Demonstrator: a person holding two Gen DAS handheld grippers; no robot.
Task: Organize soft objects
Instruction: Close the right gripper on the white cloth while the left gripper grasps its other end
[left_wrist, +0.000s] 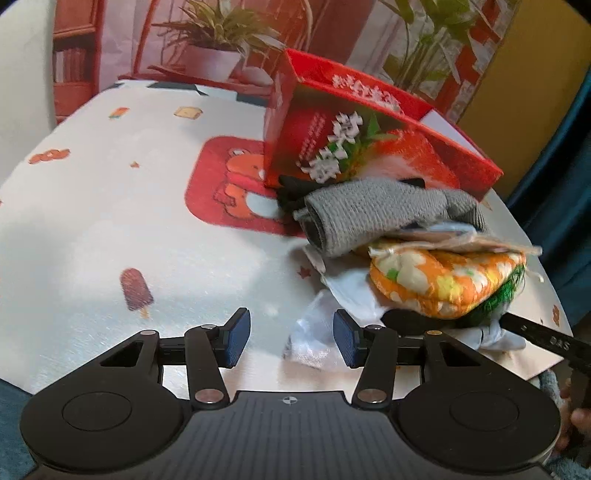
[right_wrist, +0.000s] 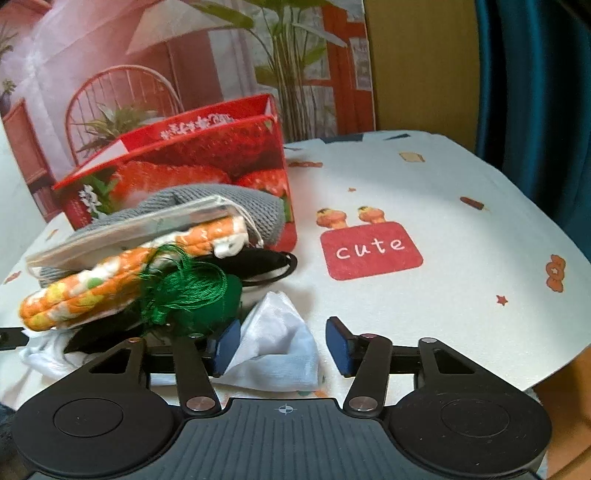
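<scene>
- A heap of soft things is being shown on a table covered by a white patterned tablecloth (left_wrist: 110, 229), just in front of a red strawberry-printed box (left_wrist: 369, 147) whose top is standing open.
- A grey knitted cloth (left_wrist: 369, 214) is being seen lying at the top of the heap, touching the foot of the box.
- An orange flowered pad (left_wrist: 443, 284) is being seen below the grey cloth, with a flat clear packet (right_wrist: 129, 229) resting on it.
- Green tassel threads (right_wrist: 192, 288) are being seen hanging at the pad's near end, over something black that cannot be made out.
- A white cloth (right_wrist: 277, 339) is being seen spread at the near edge of the heap, on the tablecloth.
- The left gripper (left_wrist: 291, 336) is being held low over the table with its jaws partly apart; an end of the white cloth is lying between the blue pads, closer to the right pad, and no pressing on it can be seen.
- The right gripper (right_wrist: 282, 345) is being held with its jaws partly apart around a fold of the white cloth; the left pad is touching the fabric, while the right pad is standing clear of it.
- A red "cute" print (right_wrist: 371, 251) is being seen on the tablecloth beyond the right gripper.
</scene>
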